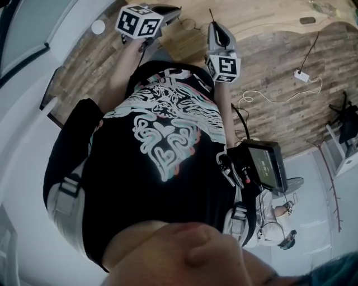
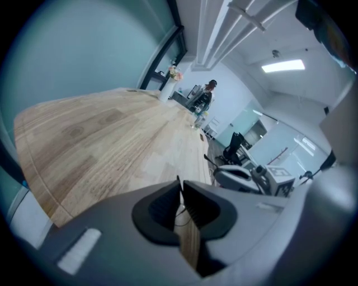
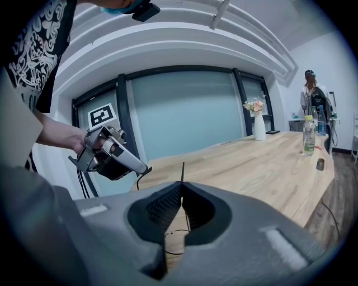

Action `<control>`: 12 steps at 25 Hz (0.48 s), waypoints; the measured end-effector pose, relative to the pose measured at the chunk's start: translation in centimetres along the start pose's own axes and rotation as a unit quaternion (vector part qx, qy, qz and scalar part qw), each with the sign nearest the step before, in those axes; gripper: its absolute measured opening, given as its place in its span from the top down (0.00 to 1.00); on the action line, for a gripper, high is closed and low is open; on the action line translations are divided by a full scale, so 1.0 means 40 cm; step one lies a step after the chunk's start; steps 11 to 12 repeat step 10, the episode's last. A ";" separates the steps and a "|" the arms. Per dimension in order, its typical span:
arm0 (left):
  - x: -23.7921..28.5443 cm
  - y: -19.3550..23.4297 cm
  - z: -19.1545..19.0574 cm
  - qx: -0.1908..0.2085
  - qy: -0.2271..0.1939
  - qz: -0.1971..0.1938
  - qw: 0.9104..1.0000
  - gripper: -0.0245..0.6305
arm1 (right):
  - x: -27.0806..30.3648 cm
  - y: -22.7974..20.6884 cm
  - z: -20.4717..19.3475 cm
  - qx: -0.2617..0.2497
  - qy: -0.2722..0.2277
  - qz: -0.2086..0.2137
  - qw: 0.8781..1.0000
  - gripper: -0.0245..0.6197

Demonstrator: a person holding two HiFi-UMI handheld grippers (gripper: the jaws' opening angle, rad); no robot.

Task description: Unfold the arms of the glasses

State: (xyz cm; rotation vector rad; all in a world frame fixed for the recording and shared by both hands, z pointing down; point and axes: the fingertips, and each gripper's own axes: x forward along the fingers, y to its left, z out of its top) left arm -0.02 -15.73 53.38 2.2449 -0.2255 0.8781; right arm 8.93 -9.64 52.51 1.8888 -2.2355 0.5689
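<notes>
The glasses [image 1: 188,24] are thin black wire ones, held over the near end of the wooden table [image 1: 263,14] between both grippers. My left gripper [image 1: 170,10] is shut on a thin wire part of them; a black tip [image 2: 178,181] pokes out above its closed pads [image 2: 196,209]. My right gripper [image 1: 215,27] is shut on one arm [image 3: 182,169], which sticks straight up past the jaws. A lens rim [image 3: 172,241] shows through the gap below. The right gripper view shows the left gripper [image 3: 146,167] close by at the left, in a person's hand.
On the long table [image 3: 268,162] stand a clear bottle [image 3: 307,134], a white vase of flowers [image 3: 258,120] and a small dark object [image 3: 319,163]. A person [image 3: 309,92] stands at the far end. A white adapter with cable [image 1: 302,75] lies on the wood floor.
</notes>
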 end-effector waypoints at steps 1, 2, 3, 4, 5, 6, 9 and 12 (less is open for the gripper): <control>0.003 0.001 0.000 0.000 0.002 -0.001 1.000 0.96 | 0.003 -0.004 0.000 0.001 0.000 -0.001 1.000 0.95; 0.004 0.004 -0.002 0.001 0.005 0.000 1.000 0.96 | 0.005 -0.006 0.000 0.003 -0.001 -0.003 1.000 0.95; 0.002 0.007 -0.006 0.005 0.009 0.002 1.000 0.98 | 0.005 -0.007 0.000 0.007 -0.002 -0.005 1.000 0.95; 0.000 0.009 -0.010 0.009 0.013 0.004 1.000 0.98 | 0.005 -0.007 0.000 0.010 -0.002 -0.007 1.000 0.95; -0.002 0.012 -0.014 0.012 0.016 0.006 1.000 0.98 | 0.005 -0.006 0.001 0.007 -0.002 -0.010 1.000 0.95; -0.004 0.013 -0.016 0.013 0.018 0.007 1.000 0.98 | 0.006 -0.005 0.002 -0.003 0.001 -0.010 1.000 0.95; -0.010 0.016 -0.004 0.018 0.015 0.008 1.000 0.98 | 0.014 0.007 0.008 -0.042 0.011 -0.006 0.999 0.95; -0.013 0.016 0.002 0.021 0.013 0.009 1.000 0.98 | 0.017 0.011 0.010 -0.050 0.012 -0.004 0.999 0.95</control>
